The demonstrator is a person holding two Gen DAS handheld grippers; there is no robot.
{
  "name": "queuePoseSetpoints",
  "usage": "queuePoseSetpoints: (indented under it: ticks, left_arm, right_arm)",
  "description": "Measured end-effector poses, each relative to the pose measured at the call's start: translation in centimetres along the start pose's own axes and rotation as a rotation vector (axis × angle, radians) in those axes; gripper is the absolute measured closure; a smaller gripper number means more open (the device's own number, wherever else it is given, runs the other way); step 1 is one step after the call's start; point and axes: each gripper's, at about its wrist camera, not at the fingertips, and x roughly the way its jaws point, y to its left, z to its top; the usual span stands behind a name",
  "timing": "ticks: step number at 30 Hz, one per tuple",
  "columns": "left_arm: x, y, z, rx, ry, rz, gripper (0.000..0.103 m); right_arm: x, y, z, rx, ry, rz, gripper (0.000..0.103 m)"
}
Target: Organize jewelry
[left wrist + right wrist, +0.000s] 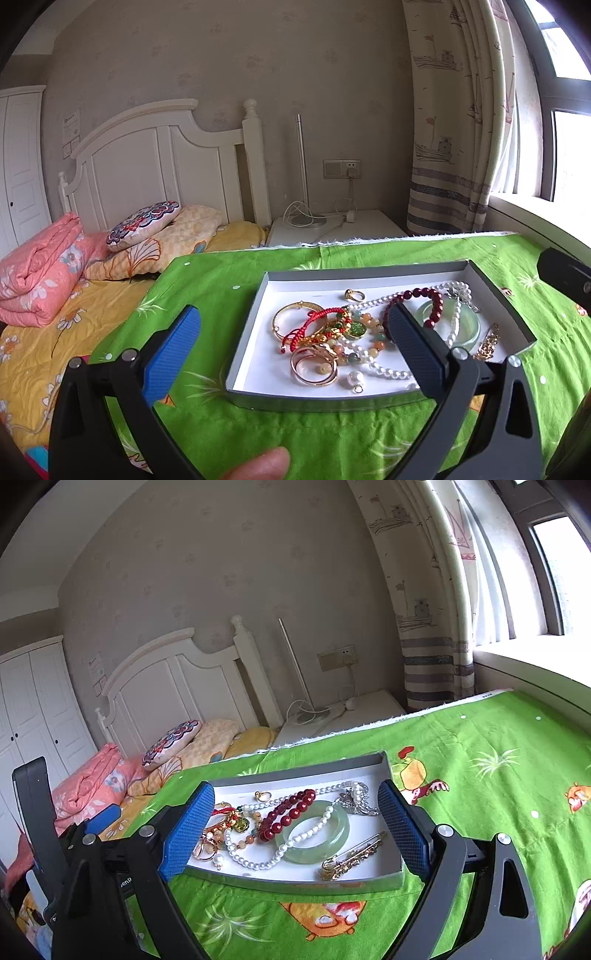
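Observation:
A shallow grey tray (255, 314) with a white floor sits on the green cloth and holds tangled jewelry. In it are a pale green jade bangle (341, 834), a dark red bead bracelet (291, 812), a pearl necklace (255, 862), a gold bangle (295, 307), a gold ring (354, 294), a red cord bracelet (314, 319) and a gold brooch (351, 854). My left gripper (293, 319) is open and empty, above the tray's near left part. My right gripper (295, 797) is open and empty, its fingers spanning the tray's width. The tray also shows in the right wrist view (295, 882).
The green cartoon-print cloth (221, 280) covers the work surface. A bed with pink quilt (40, 280) and pillows lies to the left. A white nightstand (332, 229) with a lamp and cables stands behind. Curtain and window are at right.

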Motion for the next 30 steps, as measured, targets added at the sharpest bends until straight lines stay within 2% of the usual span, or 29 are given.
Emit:
queuePoseSetpoints:
  ticks: [5, 10, 22, 30]
  left_arm:
    - [0.4, -0.1, -0.4, -0.023, 0.055, -0.060, 0.002]
    - [0.6, 0.1, -0.6, -0.045, 0.065, -0.063, 0.002]
    - [0.0, -0.2, -0.7, -0.038, 0.041, -0.071, 0.002]
    - [-0.2, -0.4, -0.8, -0.025, 0.038, -0.072, 0.002]
  right_arm:
    - [-0.1, 0.6, -0.5, -0.059, 0.006, -0.068, 0.016]
    - [-0.2, 1.7, -1.1, -0.150, -0.007, -0.122, 0.016]
    - [0.7, 2.9, -2.2, -0.240, 0.033, -0.132, 0.016]
    - [0.7, 2.8, -2.2, -0.230, 0.036, -0.135, 0.016]
